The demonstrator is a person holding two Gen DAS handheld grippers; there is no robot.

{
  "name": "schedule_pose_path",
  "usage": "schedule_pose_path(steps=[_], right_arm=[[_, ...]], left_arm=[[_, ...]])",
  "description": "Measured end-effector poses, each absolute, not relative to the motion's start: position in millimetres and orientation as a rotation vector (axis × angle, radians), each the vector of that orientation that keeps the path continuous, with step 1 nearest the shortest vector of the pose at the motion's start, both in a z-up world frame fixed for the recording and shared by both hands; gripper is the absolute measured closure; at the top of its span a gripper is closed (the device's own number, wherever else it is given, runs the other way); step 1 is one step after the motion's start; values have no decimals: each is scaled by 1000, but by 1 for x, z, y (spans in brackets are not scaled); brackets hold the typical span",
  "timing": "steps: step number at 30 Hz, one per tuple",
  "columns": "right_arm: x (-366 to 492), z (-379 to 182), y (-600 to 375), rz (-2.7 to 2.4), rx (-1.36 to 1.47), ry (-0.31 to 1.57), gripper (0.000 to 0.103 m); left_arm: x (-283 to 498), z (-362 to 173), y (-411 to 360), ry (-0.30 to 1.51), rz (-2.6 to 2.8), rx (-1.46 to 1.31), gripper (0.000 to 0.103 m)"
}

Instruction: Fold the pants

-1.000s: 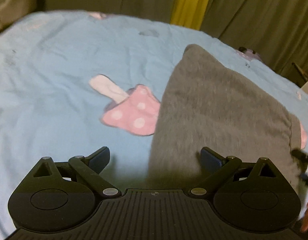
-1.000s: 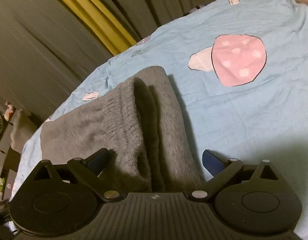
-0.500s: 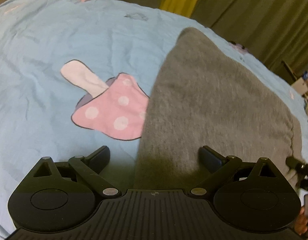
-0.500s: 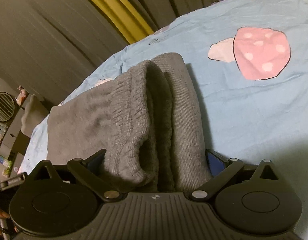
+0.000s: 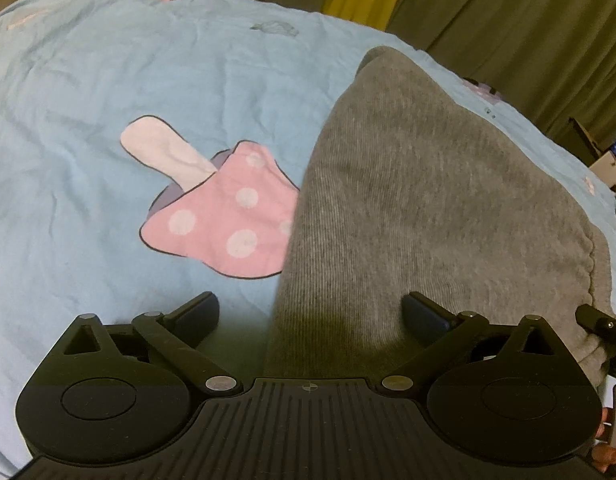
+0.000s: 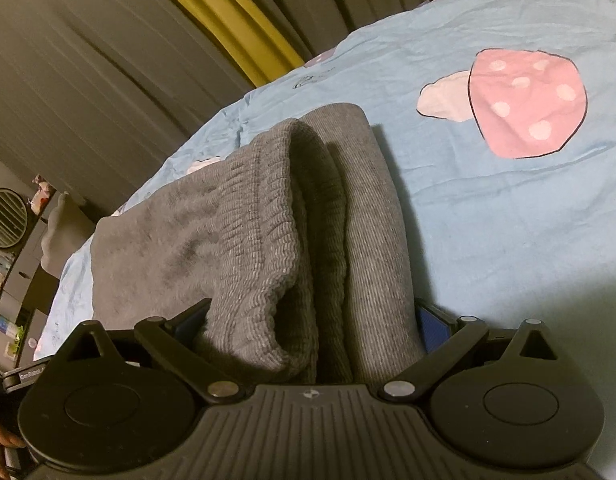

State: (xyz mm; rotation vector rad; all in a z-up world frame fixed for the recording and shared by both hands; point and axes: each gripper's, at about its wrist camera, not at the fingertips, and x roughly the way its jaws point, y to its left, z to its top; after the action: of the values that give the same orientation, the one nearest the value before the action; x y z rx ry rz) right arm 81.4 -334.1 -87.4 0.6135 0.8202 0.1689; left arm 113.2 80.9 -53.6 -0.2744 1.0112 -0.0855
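Grey knit pants [image 6: 308, 240] lie folded on the blue bed sheet [image 5: 87, 120], their layered edge, ribbed waistband on top, bunched between the right gripper [image 6: 312, 320] fingers [image 6: 434, 326], which are spread wide with cloth filling the gap. The left gripper [image 5: 310, 314] hovers low over the opposite edge, its fingers [image 5: 197, 314] wide apart, one above sheet, one above fabric. Beyond lies a pink mushroom print [image 5: 223, 216], partly covered by the pants; curtains [image 5: 508, 12] hang behind.
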Motion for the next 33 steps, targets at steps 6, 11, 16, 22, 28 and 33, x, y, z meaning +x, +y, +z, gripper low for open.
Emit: schedule_pose_path(steps=[6,11,16,22,28,33], right_arm=[[84,-88,-329,154,595,803,4],[87,-88,-333,181,602,816,4],[91,-85,-341,261,628,846,13],[110,-90,-349,336,671,883,4],[119,-84,-333,296,577,872,27],[112,-74,-330,300,538,863,38]], left_arm=[[129,-54,84,1050,-131,-278,0],[140,-47,83,1010,-264,-268,0],[167,-56,93,1065,-328,-333,4],[196,-57,72,1085,-434,-204,7],[196,-51,47,1063,-466,-121,53],[181,-39,34,1005,-445,-69,71]])
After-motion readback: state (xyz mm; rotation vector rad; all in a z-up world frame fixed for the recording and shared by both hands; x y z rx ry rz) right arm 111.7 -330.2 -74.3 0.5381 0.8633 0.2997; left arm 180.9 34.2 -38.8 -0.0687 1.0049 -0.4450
